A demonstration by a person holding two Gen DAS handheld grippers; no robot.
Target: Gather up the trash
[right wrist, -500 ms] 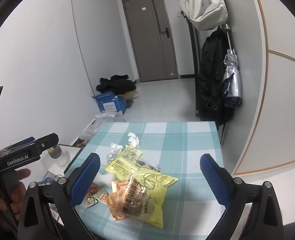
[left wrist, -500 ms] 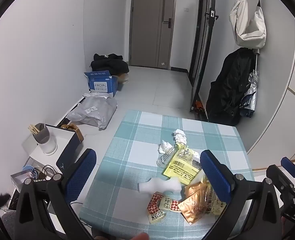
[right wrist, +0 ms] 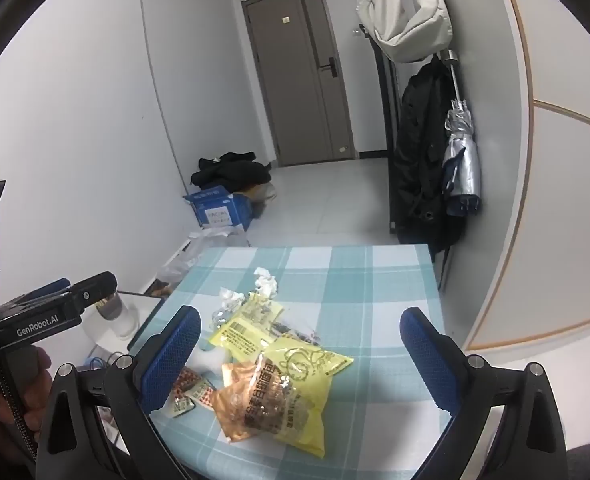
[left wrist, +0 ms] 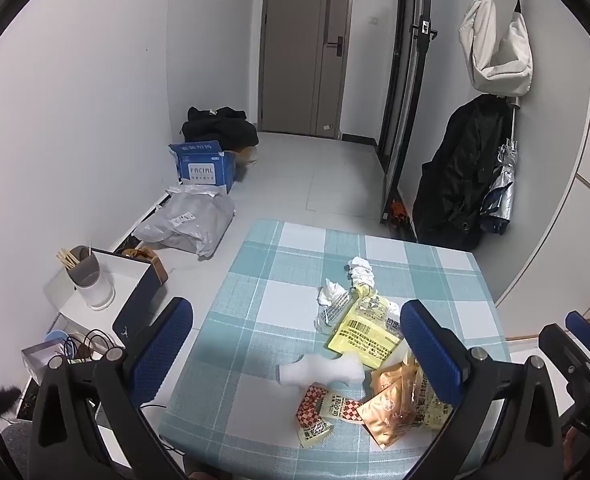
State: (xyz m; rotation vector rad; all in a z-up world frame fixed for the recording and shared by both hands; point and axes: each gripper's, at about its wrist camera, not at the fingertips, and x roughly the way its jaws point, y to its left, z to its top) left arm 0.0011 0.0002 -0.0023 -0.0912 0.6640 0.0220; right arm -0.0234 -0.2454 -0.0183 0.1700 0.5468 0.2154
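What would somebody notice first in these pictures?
Probably the heap of shiny snack wrappers, yellow and orange, on the near part of the checked table. Crumpled white tissues lie just behind them. Both blue-padded hand-held grippers, left hand-held gripper and right hand-held gripper, hang open above it.

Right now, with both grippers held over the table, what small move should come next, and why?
Probably lower the right gripper onto the orange-and-yellow snack bag. Both grippers are open and empty, that bag lies nearest, between the right gripper's fingers, and it tops the wrapper pile on the checked tablecloth. The left gripper hangs above a white sock-like item.
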